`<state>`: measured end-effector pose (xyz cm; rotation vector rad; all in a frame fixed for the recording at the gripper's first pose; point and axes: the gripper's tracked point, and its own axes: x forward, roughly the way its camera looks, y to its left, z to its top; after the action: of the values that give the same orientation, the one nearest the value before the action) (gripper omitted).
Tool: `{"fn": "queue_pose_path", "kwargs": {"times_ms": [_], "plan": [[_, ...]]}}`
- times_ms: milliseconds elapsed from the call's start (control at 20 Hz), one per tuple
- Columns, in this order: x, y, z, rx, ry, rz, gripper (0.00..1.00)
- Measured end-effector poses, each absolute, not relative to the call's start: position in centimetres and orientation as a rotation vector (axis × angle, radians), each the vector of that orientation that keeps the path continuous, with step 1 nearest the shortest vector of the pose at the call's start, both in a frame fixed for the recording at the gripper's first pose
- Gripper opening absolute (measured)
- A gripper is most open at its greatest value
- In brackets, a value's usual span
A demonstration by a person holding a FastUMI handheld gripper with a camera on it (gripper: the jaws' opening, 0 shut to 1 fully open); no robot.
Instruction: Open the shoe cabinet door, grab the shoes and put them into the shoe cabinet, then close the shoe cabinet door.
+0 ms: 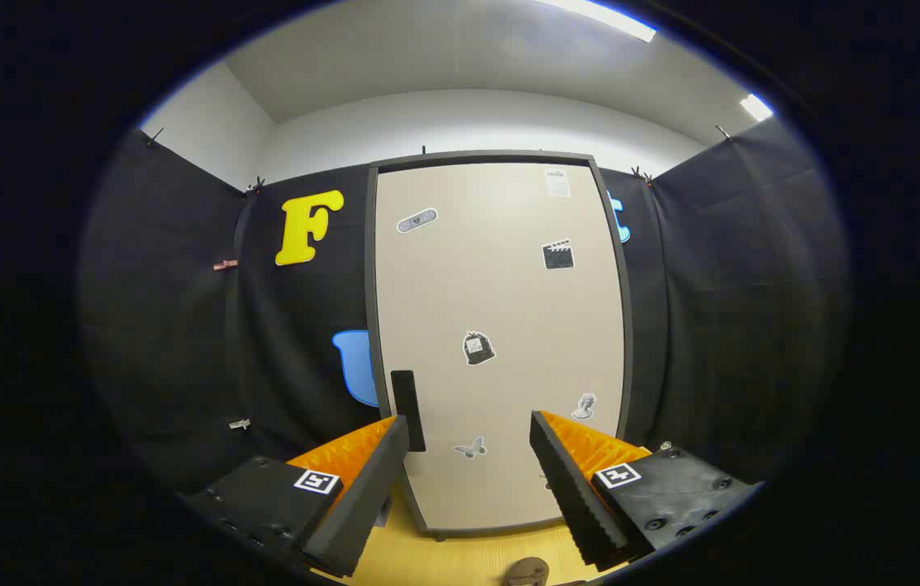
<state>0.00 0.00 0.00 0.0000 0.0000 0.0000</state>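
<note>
Two claw (468, 431) fingers spread, facing closed cabinet door (501, 325).

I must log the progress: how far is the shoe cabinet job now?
Nothing looks done: the cabinet door is shut. In hand: the gripper is open and empty, its left finger beside the black handle. Left: open the door, put in the shoes (something dark lies below the fingers), close the door.
</note>
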Motion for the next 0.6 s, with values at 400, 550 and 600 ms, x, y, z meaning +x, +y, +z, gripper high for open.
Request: {"fn": "queue_pose_path", "kwargs": {"times_ms": [400,550,600], "plan": [[0.13,0.29,-0.09,0.000,0.000,-0.002,0.98],[0.25,0.41,-0.09,0.006,0.000,-0.002,0.98],[0.27,0.44,-0.07,0.005,0.000,0.000,0.98]]}}
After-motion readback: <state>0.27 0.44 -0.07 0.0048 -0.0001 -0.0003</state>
